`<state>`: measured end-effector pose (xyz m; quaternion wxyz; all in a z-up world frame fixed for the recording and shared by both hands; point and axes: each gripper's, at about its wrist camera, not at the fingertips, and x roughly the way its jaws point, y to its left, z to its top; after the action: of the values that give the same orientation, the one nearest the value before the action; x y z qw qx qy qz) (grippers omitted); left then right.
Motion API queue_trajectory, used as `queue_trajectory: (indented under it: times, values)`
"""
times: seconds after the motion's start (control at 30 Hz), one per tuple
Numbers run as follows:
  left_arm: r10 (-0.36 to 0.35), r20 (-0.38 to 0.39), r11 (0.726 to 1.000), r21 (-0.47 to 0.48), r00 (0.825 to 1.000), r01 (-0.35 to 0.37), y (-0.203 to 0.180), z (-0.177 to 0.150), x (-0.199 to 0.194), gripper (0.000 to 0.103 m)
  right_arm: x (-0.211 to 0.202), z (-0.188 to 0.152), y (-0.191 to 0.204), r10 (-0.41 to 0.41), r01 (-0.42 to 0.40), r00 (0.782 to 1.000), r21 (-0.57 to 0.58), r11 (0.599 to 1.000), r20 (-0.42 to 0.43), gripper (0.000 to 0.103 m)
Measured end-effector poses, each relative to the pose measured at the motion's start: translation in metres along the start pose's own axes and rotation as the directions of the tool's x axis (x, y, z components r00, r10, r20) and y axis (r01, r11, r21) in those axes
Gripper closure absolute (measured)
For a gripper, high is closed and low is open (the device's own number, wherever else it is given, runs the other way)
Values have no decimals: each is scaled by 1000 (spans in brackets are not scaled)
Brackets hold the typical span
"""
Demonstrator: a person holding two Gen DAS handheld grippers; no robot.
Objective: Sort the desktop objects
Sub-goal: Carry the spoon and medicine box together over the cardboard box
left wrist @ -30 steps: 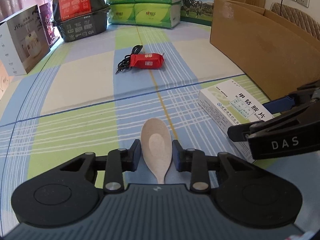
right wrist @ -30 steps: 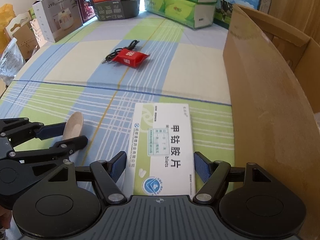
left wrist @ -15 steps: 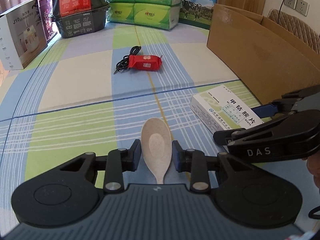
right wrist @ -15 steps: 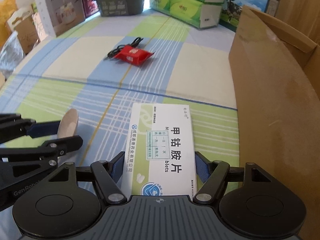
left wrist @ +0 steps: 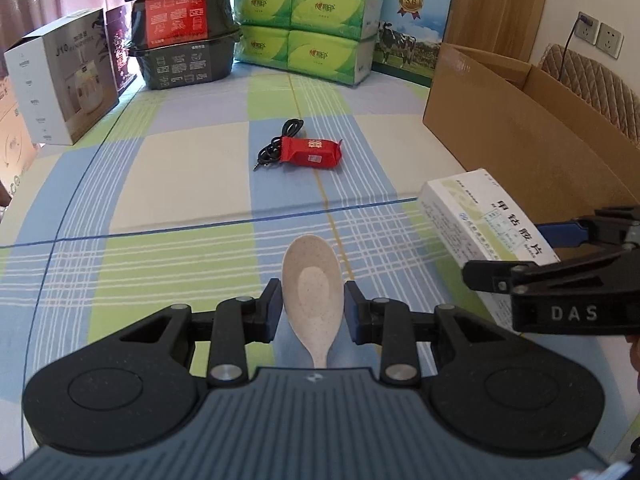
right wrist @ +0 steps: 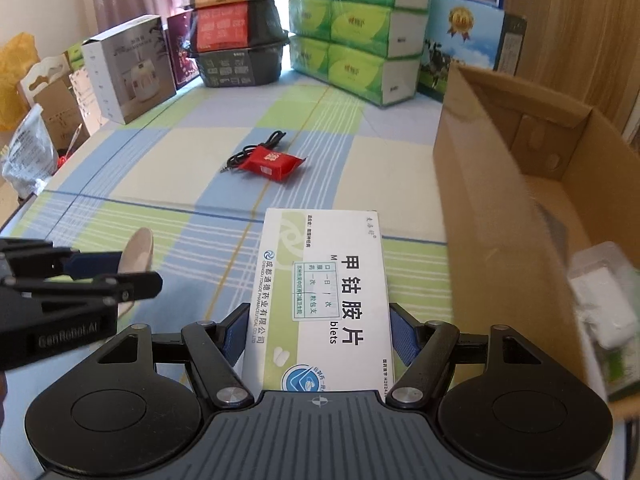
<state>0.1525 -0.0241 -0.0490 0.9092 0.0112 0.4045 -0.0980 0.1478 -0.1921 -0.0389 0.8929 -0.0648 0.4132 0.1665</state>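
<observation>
My tabletop point(left wrist: 168, 184) is covered in a checked cloth of blue, green and cream, and its far edge is crowded: a white appliance box point(left wrist: 64, 76) at the left, stacked black food trays point(left wrist: 184, 40) beside it, green tissue packs point(left wrist: 308, 28) in the middle and a milk carton with a cow on it point(left wrist: 412, 44) at the right. An open cardboard box point(right wrist: 512, 184) stands along my right side, with a white packet point(right wrist: 604, 304) lying blurred inside it. Near the middle of the cloth a red snack packet point(left wrist: 312, 154) lies against a coiled black cable point(left wrist: 280, 146), well apart from both my claws. My left claw point(left wrist: 313, 310) is closed to a narrow gap around a speckled beige spoon point(left wrist: 313, 296), its blue pads pressing the sides of the bowl low down, the bowl pointing away from me and the handle running back under the claw. My right claw point(right wrist: 318, 330) stands much wider, clamped on a white medicine box point(right wrist: 324, 300) whose long sides sit against the blue pads point(right wrist: 402, 338); the box points forward, lifted above the cloth just beside the cardboard wall. From the left wrist view I see that medicine box at the right, held in the right claw near the cardboard box.
</observation>
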Motion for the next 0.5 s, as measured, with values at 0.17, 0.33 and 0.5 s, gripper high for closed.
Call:
queue_trajectory:
  times: [0.17, 0.33, 0.5]
  values:
    - [2, -3, 1000, -13, 1000, -2, -7, -7, -27, 76, -35, -14, 5, 8, -8, 1000, 21, 1000, 25, 35]
    - [4, 15, 1000, -20, 1000, -4, -20, -4, -60, 76, -76, -18, 7, 1, -5, 997, 45, 999, 73, 35]
    - [0, 55, 1000, -7, 998, 1, -38, 4, -96, 76, -116, -19, 0, -14, 7, 993, 64, 998, 116, 35]
